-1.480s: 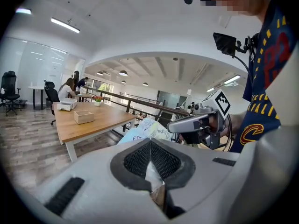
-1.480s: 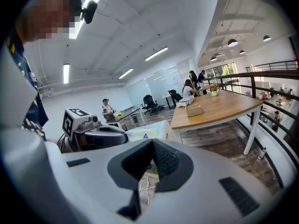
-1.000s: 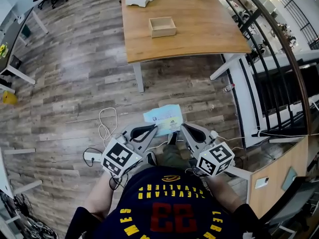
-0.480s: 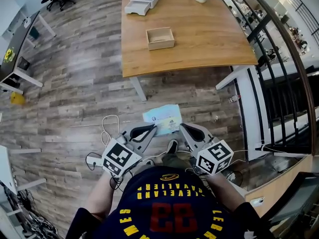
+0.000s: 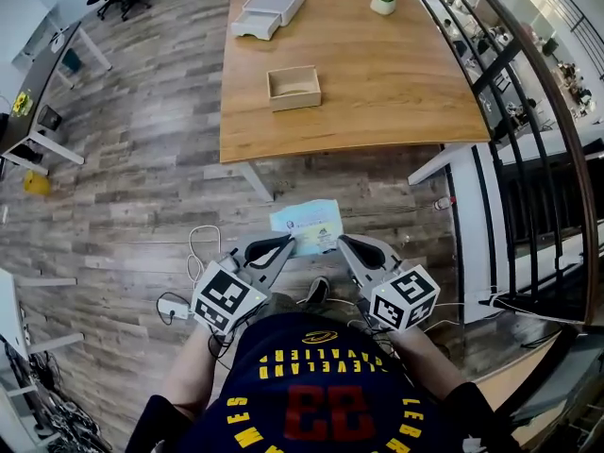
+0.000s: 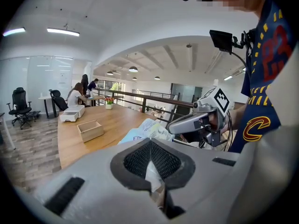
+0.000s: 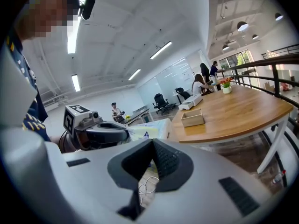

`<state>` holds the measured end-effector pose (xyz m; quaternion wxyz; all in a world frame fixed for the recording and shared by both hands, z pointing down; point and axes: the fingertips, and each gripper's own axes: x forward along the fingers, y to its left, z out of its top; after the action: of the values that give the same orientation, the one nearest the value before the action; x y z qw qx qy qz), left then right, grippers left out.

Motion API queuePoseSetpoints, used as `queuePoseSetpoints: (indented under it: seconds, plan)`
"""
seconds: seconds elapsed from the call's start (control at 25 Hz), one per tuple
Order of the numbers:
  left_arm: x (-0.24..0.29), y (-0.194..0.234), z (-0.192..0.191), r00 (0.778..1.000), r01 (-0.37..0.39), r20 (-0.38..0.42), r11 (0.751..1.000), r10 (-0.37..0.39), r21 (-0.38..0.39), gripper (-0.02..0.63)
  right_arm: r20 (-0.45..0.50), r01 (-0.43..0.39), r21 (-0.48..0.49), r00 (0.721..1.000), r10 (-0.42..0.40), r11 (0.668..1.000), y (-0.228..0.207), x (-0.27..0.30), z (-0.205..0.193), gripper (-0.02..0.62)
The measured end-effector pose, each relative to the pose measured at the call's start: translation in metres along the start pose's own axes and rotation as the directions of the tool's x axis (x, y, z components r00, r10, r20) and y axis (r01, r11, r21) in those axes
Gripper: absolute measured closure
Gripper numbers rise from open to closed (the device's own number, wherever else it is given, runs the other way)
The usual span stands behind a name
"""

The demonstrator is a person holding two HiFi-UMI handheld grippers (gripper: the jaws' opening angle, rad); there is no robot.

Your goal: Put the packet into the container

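Head view: left gripper (image 5: 291,244) and right gripper (image 5: 343,243) each clamp the packet (image 5: 307,225) nearby; container (image 5: 293,87) sits far off on the table (image 5: 396,83)

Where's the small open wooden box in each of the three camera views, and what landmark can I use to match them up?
Head view: wooden box on the table, upper centre.
Left gripper view: left of centre, on the table beyond the packet.
Right gripper view: right of centre, near the table's front edge.
Shared landmark: the white drawer unit, further back on the same table in every view.
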<state>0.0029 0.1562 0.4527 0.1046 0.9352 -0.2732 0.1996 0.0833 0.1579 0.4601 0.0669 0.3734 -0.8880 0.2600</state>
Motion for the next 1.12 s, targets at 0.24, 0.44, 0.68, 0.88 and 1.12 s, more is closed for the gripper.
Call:
queuePoseSetpoints:
  seconds: [0.24,0.44,0.68,0.88,1.12]
  plan:
    - [0.013,0.013,0.001,1.0,-0.019,-0.013,1.0,0.019,-0.016,0.6,-0.007,-0.013,0.004,1.0,0.013,1.0,-0.015,0.011,0.006,0.584]
    - [0.023,0.028,0.002,1.0,-0.018,-0.018,1.0,0.018,-0.006,0.6,-0.01,-0.013,0.005,1.0,0.013,1.0,-0.026,0.023,0.01,0.584]
    - [0.036,0.061,0.0,1.0,0.007,-0.019,1.0,-0.007,-0.004,0.6,-0.018,0.007,0.009,1.0,-0.007,1.0,-0.042,0.053,0.017,0.584]
    - [0.044,0.104,0.011,1.0,0.028,-0.009,1.0,-0.028,0.006,0.6,-0.025,0.031,0.011,0.999,-0.03,0.999,-0.055,0.088,0.037,0.584]
    - [0.047,0.16,0.024,0.998,0.058,-0.003,0.998,-0.058,0.006,0.6,-0.038,0.052,0.007,0.998,-0.052,0.999,-0.065,0.135,0.067,0.584]
